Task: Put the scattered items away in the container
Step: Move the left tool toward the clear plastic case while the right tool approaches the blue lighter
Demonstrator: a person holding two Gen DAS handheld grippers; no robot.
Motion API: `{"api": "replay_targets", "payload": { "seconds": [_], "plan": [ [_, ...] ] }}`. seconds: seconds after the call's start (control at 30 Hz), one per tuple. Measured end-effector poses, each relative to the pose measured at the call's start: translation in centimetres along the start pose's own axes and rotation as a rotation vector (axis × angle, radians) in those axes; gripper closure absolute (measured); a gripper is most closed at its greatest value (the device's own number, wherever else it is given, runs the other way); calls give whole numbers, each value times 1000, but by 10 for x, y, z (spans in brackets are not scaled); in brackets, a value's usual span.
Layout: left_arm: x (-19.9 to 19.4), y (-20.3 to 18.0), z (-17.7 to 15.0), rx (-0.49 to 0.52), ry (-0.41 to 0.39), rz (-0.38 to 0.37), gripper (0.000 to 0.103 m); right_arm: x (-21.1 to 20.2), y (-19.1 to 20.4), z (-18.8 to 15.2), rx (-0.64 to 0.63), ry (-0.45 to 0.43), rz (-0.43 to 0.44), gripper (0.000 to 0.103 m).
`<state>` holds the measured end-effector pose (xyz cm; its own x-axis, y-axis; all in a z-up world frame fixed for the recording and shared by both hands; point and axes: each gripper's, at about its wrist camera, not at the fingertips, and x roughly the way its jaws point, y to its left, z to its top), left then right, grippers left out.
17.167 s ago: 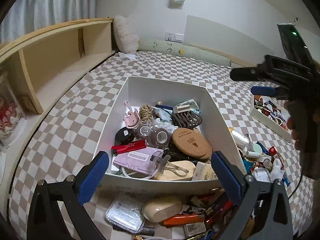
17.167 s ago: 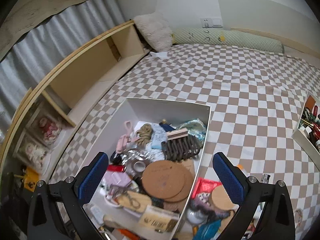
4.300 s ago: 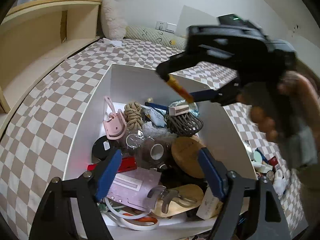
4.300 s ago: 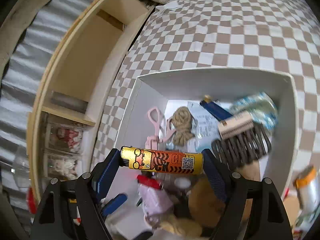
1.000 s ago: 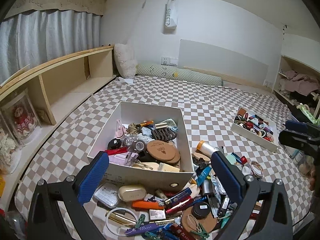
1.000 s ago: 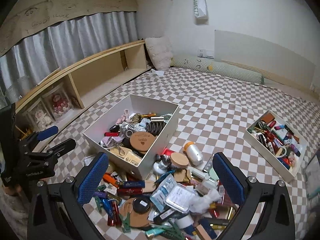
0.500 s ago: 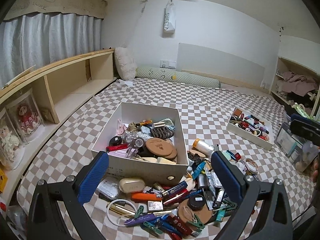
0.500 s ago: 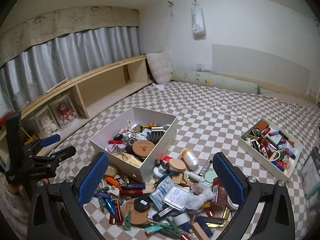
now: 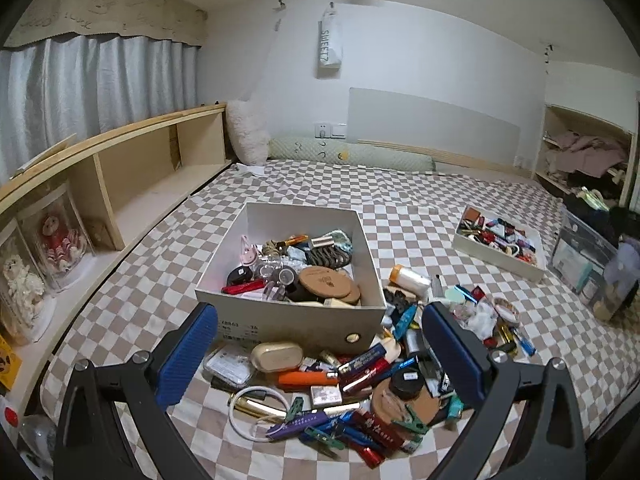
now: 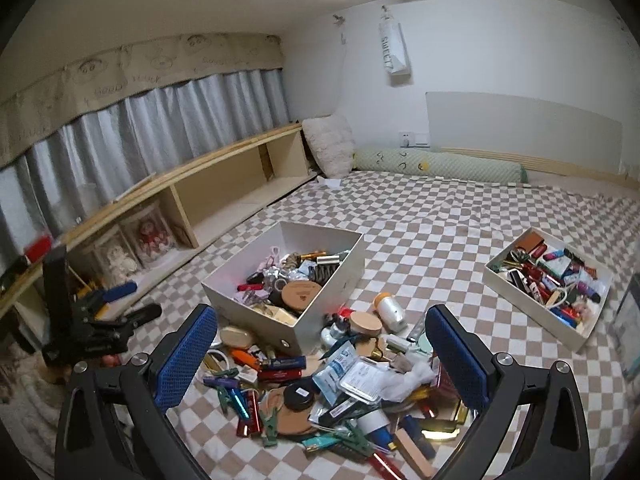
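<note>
A white box [image 9: 300, 220] stands on the checkered bed, filled with small items, an orange lighter [image 9: 294, 239] at its back. A pile of scattered items lies in front and to its right: a beige oval case [image 9: 276, 356], an orange lighter [image 9: 308, 378], a white cable loop [image 9: 256, 412], a white bottle [image 10: 388, 308], a black jar [image 10: 298, 394]. My left gripper [image 9: 319, 320] is open and empty, held back above the pile. My right gripper [image 10: 321, 316] is open and empty too. In the right wrist view, the left gripper [image 10: 140, 301] sits far left.
A second white tray [image 10: 528, 300] of small items lies on the bed to the right. A wooden shelf [image 9: 132, 184] with doll cases runs along the left. A clear plastic bin [image 9: 580, 252] stands at the far right. A bolster [image 9: 352, 156] lies at the headboard.
Both grippers have drawn back and up from the box, so the views widened. The orange lighter that the right gripper held over the box 4.3 s ago now lies inside it.
</note>
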<state>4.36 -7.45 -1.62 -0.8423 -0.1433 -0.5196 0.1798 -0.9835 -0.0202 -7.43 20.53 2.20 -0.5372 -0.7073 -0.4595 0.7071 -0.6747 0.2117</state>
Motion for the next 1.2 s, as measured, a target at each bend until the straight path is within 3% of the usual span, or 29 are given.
{"api": "replay_targets", "payload": {
  "seconds": [0.17, 0.33, 0.47, 0.67, 0.87, 1.0, 1.2],
  "plan": [
    [9, 22, -24, -26, 54, 25, 0, -10, -10, -6, 22, -55, -29, 0],
    [22, 44, -53, -74, 126, 36, 0, -9, -13, -15, -29, -42, -61, 0],
    [33, 55, -77, -118, 190, -20, 0, 0, -17, -23, -47, 16, -75, 0],
    [49, 60, -109, -163, 269, -158, 1, 15, -38, -35, 33, 125, -64, 0],
    [66, 67, -127, -172, 306, -197, 1, 29, -59, -49, 141, 236, -30, 0],
    [87, 82, -127, -160, 311, -118, 2, 37, -69, -60, 180, 299, -58, 0],
    [120, 90, -121, 25, 289, 18, 13, 52, -80, -80, 177, 394, -97, 0]
  ]
}}
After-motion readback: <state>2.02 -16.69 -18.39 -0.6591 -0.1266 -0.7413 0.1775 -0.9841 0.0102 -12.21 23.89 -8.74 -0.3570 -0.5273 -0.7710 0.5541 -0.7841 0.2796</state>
